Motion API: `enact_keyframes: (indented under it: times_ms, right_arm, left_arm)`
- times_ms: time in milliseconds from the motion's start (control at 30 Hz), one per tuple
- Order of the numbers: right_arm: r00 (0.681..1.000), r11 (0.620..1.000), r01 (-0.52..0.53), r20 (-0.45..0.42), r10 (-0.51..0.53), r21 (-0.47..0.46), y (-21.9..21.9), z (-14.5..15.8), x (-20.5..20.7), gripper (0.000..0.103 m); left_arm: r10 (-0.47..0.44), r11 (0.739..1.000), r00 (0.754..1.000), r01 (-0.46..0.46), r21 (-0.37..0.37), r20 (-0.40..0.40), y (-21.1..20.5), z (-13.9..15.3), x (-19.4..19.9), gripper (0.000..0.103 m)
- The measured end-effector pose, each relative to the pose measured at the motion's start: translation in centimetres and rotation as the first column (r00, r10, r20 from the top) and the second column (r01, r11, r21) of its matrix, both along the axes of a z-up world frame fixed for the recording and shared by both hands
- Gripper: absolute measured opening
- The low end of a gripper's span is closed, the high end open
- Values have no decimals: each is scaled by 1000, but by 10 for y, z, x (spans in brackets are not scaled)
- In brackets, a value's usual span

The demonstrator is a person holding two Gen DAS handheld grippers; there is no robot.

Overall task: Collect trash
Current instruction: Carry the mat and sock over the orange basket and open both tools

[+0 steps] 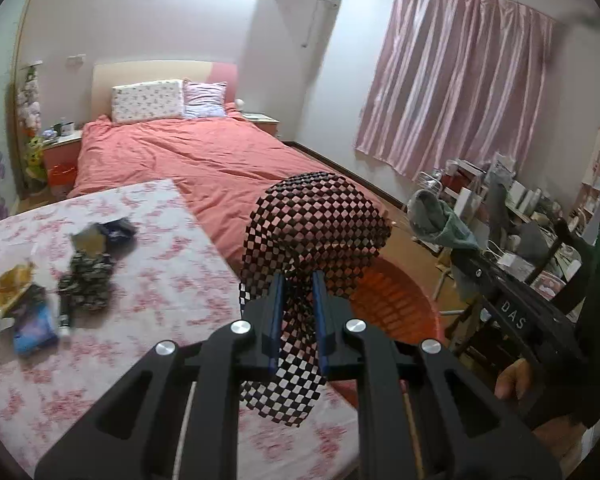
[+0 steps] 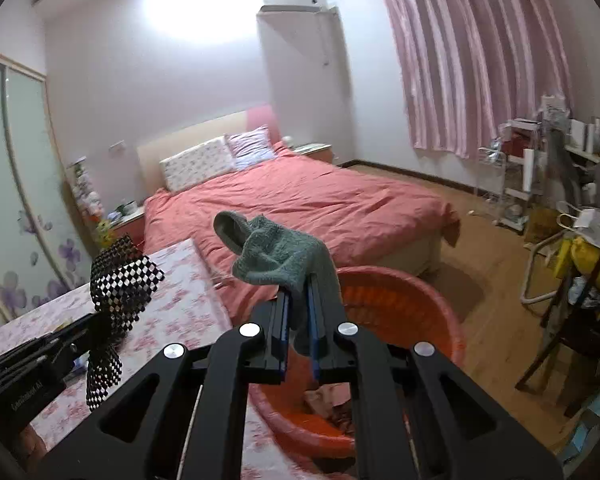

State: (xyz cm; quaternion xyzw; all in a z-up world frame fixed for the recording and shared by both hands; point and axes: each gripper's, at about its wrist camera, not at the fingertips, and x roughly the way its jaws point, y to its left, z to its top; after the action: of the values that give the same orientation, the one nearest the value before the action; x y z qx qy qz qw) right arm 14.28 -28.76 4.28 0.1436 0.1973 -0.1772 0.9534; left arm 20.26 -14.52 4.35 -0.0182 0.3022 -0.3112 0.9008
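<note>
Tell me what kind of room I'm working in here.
A lived-in bedroom, most likely. A bed with a red cover and two pillows fills the middle, pink curtains hang at the window, and a cluttered desk lines the right side.

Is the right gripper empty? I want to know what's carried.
No: the right gripper is shut on a grey-green sock above the red basin.
</note>
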Motion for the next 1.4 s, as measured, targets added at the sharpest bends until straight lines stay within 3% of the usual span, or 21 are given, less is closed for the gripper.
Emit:
enact_keyframes:
  times_ms: [400, 1000, 1100, 1233, 1400]
  right_arm:
    - [995, 995, 98, 17, -99, 35, -34, -18, -9, 8]
    - [996, 981, 87, -34, -83, 176, -64, -49, 5, 10]
    - [996, 978, 78, -49, -70, 194, -68, -56, 7, 16]
    - [996, 976, 78, -61, -66, 203, -70, -61, 4, 39]
    - [995, 977, 77, -70, -64, 198, -66, -58, 4, 40]
  left_arm:
    - [-84, 996, 995, 84, 14, -47, -58, -28, 16, 15]
    - [-128, 989, 981, 137, 48, -144, -112, -76, 51, 18]
    - [-115, 990, 980, 127, 64, -165, -115, -87, 57, 26]
    - [-104, 989, 976, 121, 80, -191, -113, -97, 64, 35]
    - [-80, 990, 977, 101, 99, -199, -107, -101, 67, 38]
